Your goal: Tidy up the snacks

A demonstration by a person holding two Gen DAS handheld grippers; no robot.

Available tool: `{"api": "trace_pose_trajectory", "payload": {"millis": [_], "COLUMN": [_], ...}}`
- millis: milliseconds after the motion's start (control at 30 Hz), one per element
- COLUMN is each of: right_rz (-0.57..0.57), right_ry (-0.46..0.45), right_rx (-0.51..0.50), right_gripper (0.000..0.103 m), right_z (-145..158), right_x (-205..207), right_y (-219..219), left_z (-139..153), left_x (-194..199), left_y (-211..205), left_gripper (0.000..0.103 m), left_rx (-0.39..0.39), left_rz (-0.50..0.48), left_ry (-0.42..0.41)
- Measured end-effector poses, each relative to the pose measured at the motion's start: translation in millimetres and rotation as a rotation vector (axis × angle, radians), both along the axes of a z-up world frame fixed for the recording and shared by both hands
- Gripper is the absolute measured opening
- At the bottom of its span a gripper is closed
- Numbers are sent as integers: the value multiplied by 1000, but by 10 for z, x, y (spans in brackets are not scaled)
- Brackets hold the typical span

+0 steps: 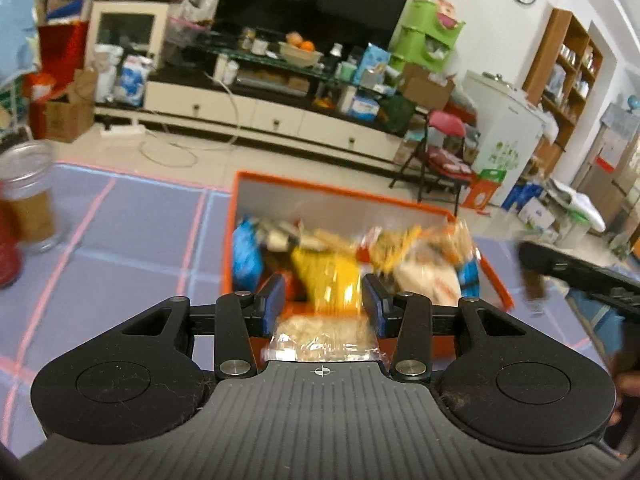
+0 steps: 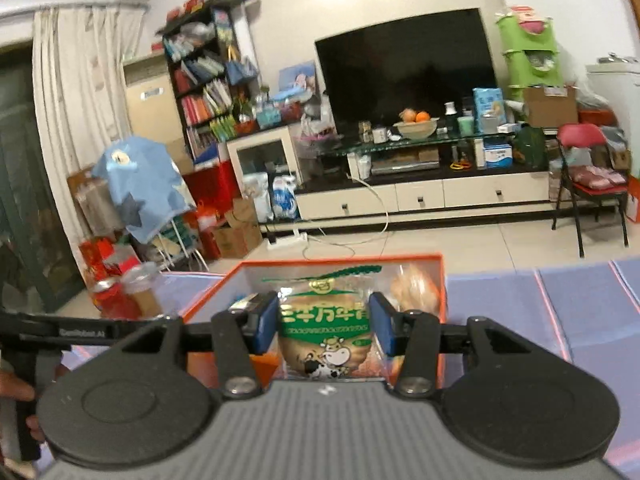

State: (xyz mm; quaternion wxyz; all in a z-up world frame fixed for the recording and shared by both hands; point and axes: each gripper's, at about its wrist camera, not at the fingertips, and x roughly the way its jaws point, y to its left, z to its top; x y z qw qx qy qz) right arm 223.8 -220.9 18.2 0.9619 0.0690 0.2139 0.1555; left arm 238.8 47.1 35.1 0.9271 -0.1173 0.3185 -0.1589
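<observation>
Resting on the purple mat, the orange box (image 2: 400, 259) is being kept filled with jumbled snacks. A green-labelled cracker packet (image 2: 325, 322) is being gripped upright by the right gripper (image 2: 325, 322), and a clear-wrapped packet (image 1: 322, 336) is being pinched lengthwise by the left gripper (image 1: 323, 304); both are judged light, crinkly, breakable, best held mid-body.

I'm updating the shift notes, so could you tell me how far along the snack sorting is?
Done: nothing clearly sorted out yet; the orange box is crowded with snacks. In hand: the left gripper grips a yellow packet, the right gripper a green-labelled biscuit pack. Left: placing both and the rest.
</observation>
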Motion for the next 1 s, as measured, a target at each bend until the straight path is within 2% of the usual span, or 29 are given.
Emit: {"api": "trace_pose_trajectory", "payload": {"millis": [100, 167, 233, 300, 333, 433, 500, 567, 600, 633, 667, 700, 767, 833, 933, 1000], "right_rz": [-5, 4, 25, 38, 43, 62, 80, 75, 60, 44, 28, 17, -17, -45, -59, -54], "right_ry": [71, 108, 73, 46, 42, 47, 44, 35, 37, 51, 76, 102, 162, 213, 249, 250], "right_rx": [-51, -38, -41, -44, -21, 44, 51, 30, 21, 16, 22, 36, 52, 18, -20, 15], "right_gripper": [49, 49, 49, 49, 49, 49, 49, 51, 52, 54, 54, 54, 54, 54, 55, 71], "right_z": [-205, -312, -323, -309, -284, -201, -154, -187, -243, -318, -419, -516, -751, -953, -1093, -1088], "right_x": [569, 720, 649, 524, 432, 133, -142, -483, -619, -725, -819, -881, -962, -937, -887, -882], "right_y": [101, 104, 104, 86, 52, -4, -12, -20, -35, -51, -77, -102, -170, -203, -240, -284], "left_z": [-90, -102, -66, -35, -36, -95, -176, -234, -273, -319, -359, -411, -532, -676, -871, -931], "left_x": [490, 589, 525, 395, 335, 128, -68, -275, -343, -408, -438, -461, -430, -333, -232, -220], "left_y": [-136, -162, -158, -133, -117, -61, -38, -95, -152, -214, -282, -351, -463, -529, -575, -597], "left_gripper": [0, 0, 2, 14, 15, 15, 15, 22, 36, 42, 53, 55, 55, 55, 47, 47], "left_rx": [22, 19, 11, 41, 53, 60, 59, 79, 98, 122, 148, 181, 230, 261, 274, 273], "left_rz": [-12, -29, -73, -84, -81, -80, -85, -117, -132, -146, -150, -158, -189, -201, -206, -215], "left_ry": [34, 19, -26, -59, -63, -42, -17, -16, -13, -12, -16, -22, -7, 29, 61, 52]}}
